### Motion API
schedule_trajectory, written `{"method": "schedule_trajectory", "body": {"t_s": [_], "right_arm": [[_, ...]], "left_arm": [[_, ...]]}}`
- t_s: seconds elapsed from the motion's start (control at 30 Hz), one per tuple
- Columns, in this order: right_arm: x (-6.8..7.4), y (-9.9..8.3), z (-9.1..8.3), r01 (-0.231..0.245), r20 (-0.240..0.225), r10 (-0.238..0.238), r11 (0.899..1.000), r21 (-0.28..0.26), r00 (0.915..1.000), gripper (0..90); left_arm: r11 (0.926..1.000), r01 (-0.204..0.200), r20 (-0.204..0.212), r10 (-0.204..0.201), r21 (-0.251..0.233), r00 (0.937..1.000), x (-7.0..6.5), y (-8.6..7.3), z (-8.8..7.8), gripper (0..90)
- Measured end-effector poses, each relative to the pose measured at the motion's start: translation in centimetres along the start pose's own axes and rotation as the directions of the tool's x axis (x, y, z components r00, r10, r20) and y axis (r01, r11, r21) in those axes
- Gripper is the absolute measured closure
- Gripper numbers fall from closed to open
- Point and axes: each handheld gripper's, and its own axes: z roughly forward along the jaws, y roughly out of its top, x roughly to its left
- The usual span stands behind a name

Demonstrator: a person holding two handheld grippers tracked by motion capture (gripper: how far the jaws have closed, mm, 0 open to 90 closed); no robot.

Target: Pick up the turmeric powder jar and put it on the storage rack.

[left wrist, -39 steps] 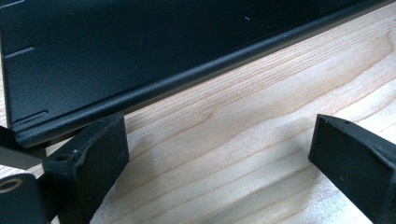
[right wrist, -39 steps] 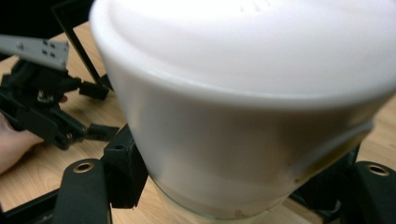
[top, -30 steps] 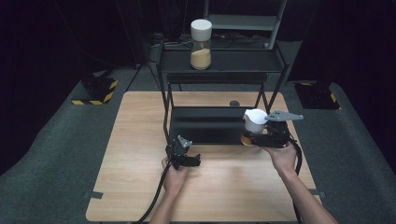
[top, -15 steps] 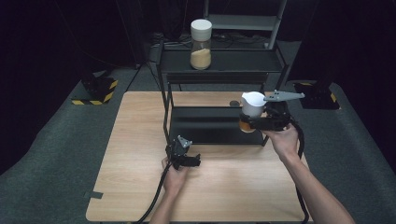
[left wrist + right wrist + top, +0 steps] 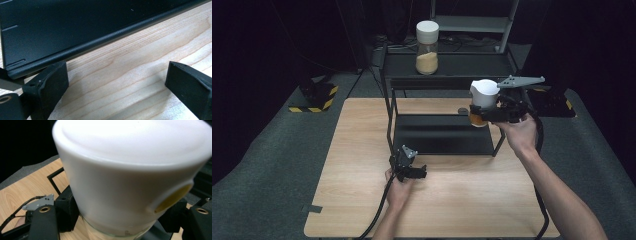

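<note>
Wooden table (image 5: 362, 150), light grain, on dark carpet. Black metal rack (image 5: 442, 135) stands directly on it, centre-rear; low shelf sits just above tabletop. Small dark round obj. (image 5: 462, 110) on table behind rack, type unclear. Rack upper shelf (image 5: 472, 67) carries jar (image 5: 427, 41), white lid, tan contents, upright.

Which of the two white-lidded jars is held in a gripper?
The jar with orange contents, clamped in the right gripper beside the black rack. The other jar, with tan contents, stands free on the rack's top shelf.
</note>
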Motion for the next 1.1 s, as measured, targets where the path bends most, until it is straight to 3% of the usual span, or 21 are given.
{"method": "schedule_trajectory", "body": {"t_s": [0.13,0.33,0.73,0.87,1.1], "right_arm": [[-0.9,1.3,-0.3,-0.012,-0.035,0.012,1.0,-0.004,0.9993,30.1],[-0.7,3.1,-0.8,0.0,-0.009,-0.001,1.0,-0.019,1.0,30.1],[-1.7,7.1,-1.3,-0.057,0.012,0.058,0.997,-0.05,0.9983,30.1],[-1.5,9.2,-0.9,-0.059,0.053,0.061,0.998,-0.038,0.9967,30.1],[-1.0,11.4,0.4,-0.073,0.109,0.076,0.997,-0.026,0.9912,30.1]], "left_arm": [[1.0,0.0,0.001,0.0,0.0,1.0,0.0,0.0,0.0,4.7],[1.0,0.002,0.002,-0.002,0.0,1.0,0.0,0.0,0.0,4.7],[1.0,0.0,0.002,0.0,0.002,1.0,0.0,0.0,0.0,4.7],[0.9998,-0.014,0.001,0.014,0.011,0.9999,0.1,0.2,-0.1,4.7],[1.0,-0.001,0.006,0.001,0.007,1.0,0.1,0.1,0.0,4.7]]}}
